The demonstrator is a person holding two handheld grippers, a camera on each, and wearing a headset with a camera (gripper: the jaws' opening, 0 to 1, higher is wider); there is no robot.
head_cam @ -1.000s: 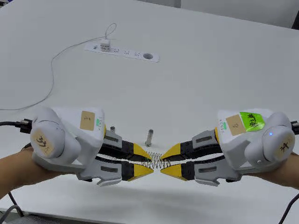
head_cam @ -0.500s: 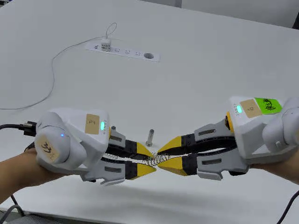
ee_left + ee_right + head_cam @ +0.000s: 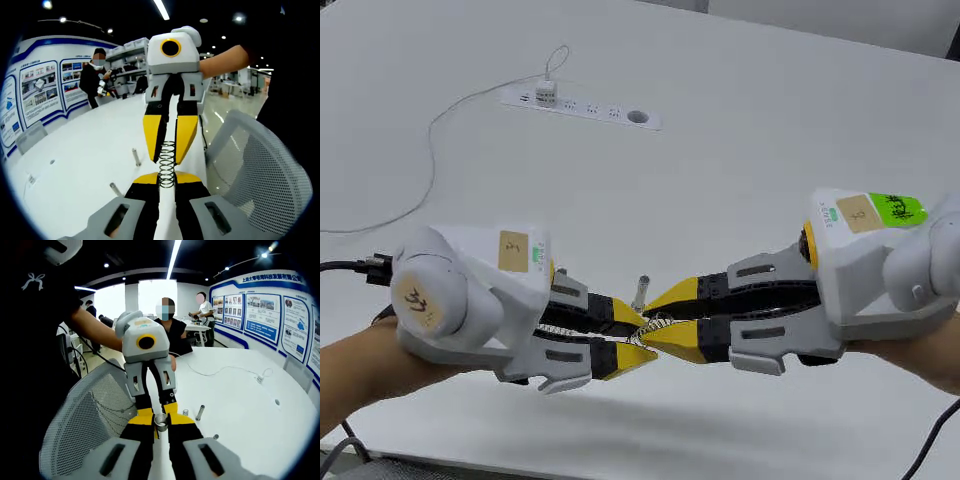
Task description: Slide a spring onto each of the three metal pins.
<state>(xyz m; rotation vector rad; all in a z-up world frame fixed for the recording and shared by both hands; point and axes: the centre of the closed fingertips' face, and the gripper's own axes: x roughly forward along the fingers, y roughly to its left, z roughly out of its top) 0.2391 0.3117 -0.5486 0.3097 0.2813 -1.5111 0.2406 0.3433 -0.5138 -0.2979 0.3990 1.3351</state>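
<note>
A: Where do we have the spring point(image 3: 166, 162) now?
B: Between our two claws, which meet tip to tip in front of us. The left gripper point(image 3: 166, 181) has its yellow tips pinched on one end, and the right gripper point(image 3: 160, 426) has its tips pinched on the other. Neither claw gapes: each is parted only by the width of the coil it grips.
A: And in the right gripper view?
B: There we look at the coil end-on, a small ring seated between our tips, with the left gripper facing us beyond it.
A: How does it lie against the pins?
B: The upright pin point(image 3: 641, 291) stands on the white table point(image 3: 770, 160) just behind the meeting tips, near the spring but apart from it. A shorter pin point(image 3: 185, 412) stands beside it, on the left gripper's side. A third small piece point(image 3: 215, 436) sits nearer the right gripper; we cannot tell its shape.
A: Anything else?
B: A power strip point(image 3: 585, 108) at the far side, with a white cable point(image 3: 430, 170) curving away
</note>
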